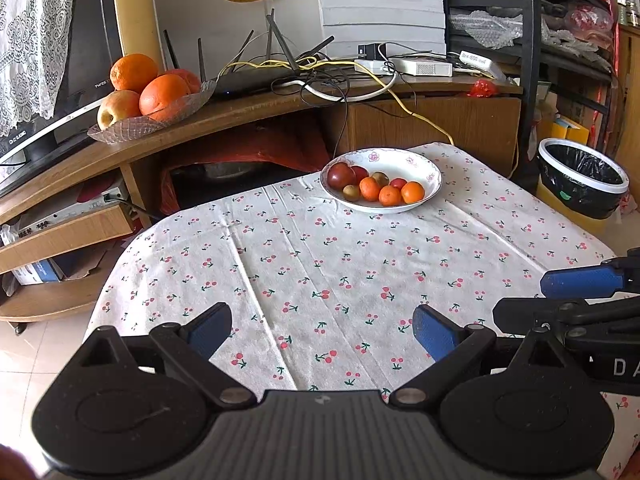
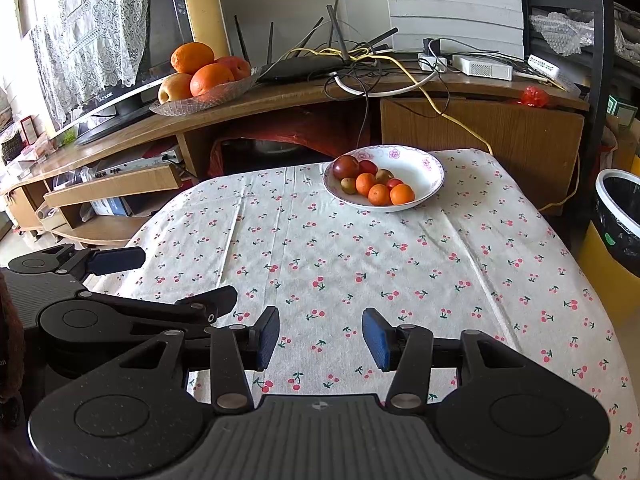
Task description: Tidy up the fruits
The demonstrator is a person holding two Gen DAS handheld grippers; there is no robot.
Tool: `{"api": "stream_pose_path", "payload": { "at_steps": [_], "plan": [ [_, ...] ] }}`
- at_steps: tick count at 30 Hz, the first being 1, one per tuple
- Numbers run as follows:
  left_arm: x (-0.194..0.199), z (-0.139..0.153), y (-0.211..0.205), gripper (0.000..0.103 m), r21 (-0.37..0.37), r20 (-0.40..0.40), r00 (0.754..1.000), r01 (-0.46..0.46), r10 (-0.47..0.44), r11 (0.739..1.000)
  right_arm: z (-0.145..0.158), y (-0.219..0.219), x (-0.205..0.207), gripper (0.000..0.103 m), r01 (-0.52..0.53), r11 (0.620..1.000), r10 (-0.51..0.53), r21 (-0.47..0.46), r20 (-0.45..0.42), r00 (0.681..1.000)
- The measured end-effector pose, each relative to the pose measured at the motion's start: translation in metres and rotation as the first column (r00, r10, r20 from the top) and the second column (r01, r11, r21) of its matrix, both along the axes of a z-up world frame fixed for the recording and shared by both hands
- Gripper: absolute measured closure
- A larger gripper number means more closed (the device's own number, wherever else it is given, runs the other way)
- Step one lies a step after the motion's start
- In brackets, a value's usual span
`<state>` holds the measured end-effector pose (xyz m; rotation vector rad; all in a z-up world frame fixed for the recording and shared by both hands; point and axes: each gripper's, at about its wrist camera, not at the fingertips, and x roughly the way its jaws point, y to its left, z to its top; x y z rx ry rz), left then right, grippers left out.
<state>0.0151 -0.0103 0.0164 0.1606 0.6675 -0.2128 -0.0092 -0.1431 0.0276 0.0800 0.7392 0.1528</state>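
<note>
Small fruits [image 1: 376,186], orange, red and brownish, heaped together in a white shallow ceramic bowl with pink flower rim [image 1: 424,162], near the far edge of the bench, toward its far right corner. All of them gathered in the one dish, none loose on the cloth: fits fruit already collected, or fruit waiting to be sorted out; not settled by this moment.

Left tongs [image 1: 322,330] spread wide, pinching nothing, low over the near edge of the bench. Right tongs [image 2: 320,338] likewise spread and holding nothing, just beside the left pair, both aimed toward the bowl. Probably held back and level to keep the dish in plain sight.

Bench covered in a white cherry-print cloth [image 1: 320,260], creased lengthwise. Behind, a curved wooden TV stand [image 1: 240,108] carrying a clear glass dish of large oranges and an apple [image 1: 148,92], a black router and tangled cables. Black-lined bin [image 1: 582,178] on the floor off the right edge.
</note>
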Motion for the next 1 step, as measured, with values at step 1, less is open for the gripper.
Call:
{"api": "stream_pose_path", "payload": {
  "at_steps": [1],
  "plan": [
    [-0.0001,0.0,0.0,0.0,0.001,0.003,1.0,-0.002,0.002,1.0,-0.0002,-0.0001,-0.0001,0.059,0.001,1.0,-0.001,-0.001,-0.001,1.0]
  ]
}}
